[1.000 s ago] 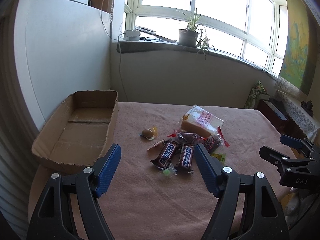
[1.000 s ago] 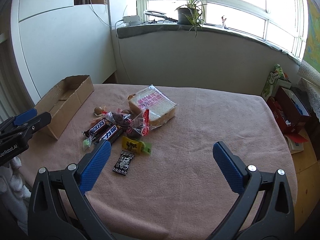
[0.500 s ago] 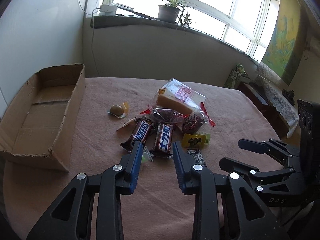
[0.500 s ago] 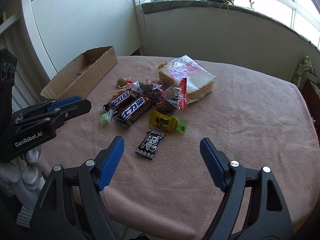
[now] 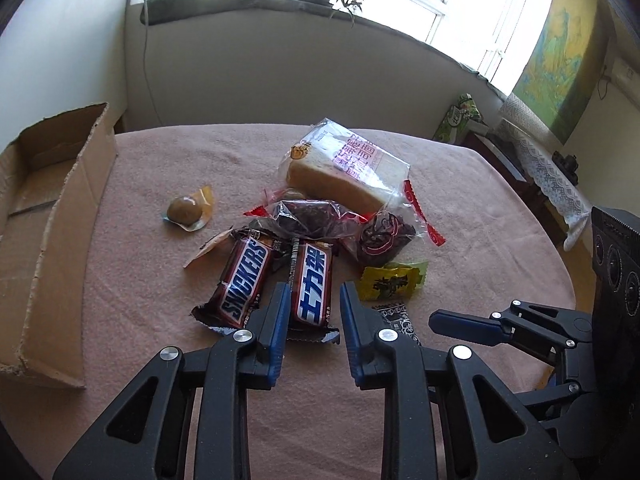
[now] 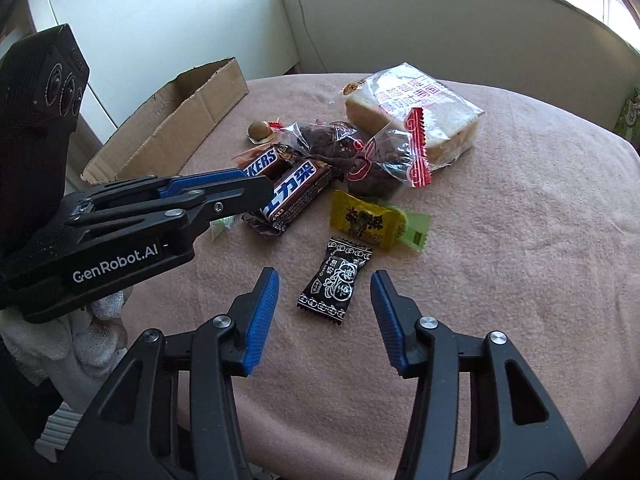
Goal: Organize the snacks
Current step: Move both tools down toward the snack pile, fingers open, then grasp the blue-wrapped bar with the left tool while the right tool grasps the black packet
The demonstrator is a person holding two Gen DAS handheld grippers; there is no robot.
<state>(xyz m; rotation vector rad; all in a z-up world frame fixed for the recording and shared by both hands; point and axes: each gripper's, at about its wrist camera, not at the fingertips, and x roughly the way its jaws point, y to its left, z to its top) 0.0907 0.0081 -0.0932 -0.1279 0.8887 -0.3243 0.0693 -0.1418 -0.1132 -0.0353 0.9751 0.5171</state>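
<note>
Snacks lie heaped on the pink tablecloth (image 5: 160,340). My left gripper (image 5: 314,312) points down over a brown bar with blue Chinese lettering (image 5: 312,280). Its jaws are closing, with the bar's near end between them and a thin gap on each side. A Snickers bar (image 5: 244,280) lies just left of it. My right gripper (image 6: 324,300) straddles a small black candy (image 6: 334,280). Its jaws are closing too and stand clear of the wrapper. Behind are a yellow candy (image 6: 364,220), bags of dark dried fruit (image 6: 376,160) and bagged bread (image 6: 416,108).
An open cardboard box (image 5: 52,216) sits at the table's left edge. A round brown wrapped snack (image 5: 184,208) lies between box and pile. A white-gloved hand (image 6: 92,332) holds the left gripper. The table's round edge curves at the right, with low furniture (image 5: 540,152) beyond.
Both grippers dropped and tilted down toward the pile while their jaws narrowed. The left now brackets the Chinese-lettered bar. The right now brackets the black candy.
</note>
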